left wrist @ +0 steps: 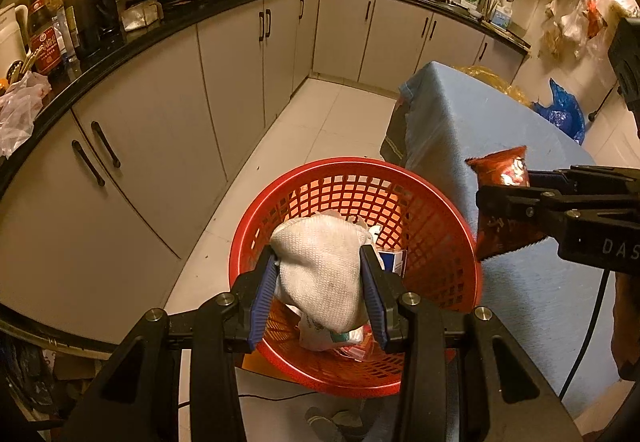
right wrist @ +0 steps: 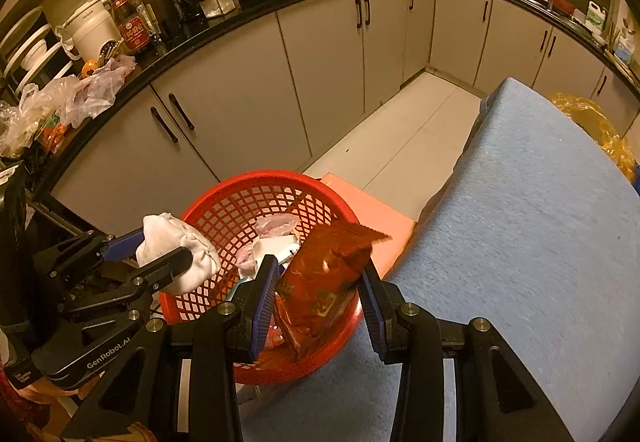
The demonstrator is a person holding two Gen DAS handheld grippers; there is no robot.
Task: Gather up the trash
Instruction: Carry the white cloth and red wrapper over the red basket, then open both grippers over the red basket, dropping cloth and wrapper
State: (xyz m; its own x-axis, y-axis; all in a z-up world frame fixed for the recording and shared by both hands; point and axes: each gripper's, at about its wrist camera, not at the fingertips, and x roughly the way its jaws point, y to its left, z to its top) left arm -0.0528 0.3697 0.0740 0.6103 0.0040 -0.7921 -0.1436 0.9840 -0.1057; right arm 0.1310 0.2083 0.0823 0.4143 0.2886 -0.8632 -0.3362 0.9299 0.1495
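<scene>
Left tongs (left wrist: 320,282) clamp white cloth (left wrist: 320,274) above red basket (left wrist: 440,262), frame centre; right tongs (right wrist: 320,290) pinch red snack bag (right wrist: 320,282) over basket rim. Release only when fully inside rim.

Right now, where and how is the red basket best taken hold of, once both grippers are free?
Grip the red basket by its rolled rim, coming from above on the cabinet side: the rim there is bare and the lattice wall thin enough to pinch. The blue table crowds the opposite side.
</scene>
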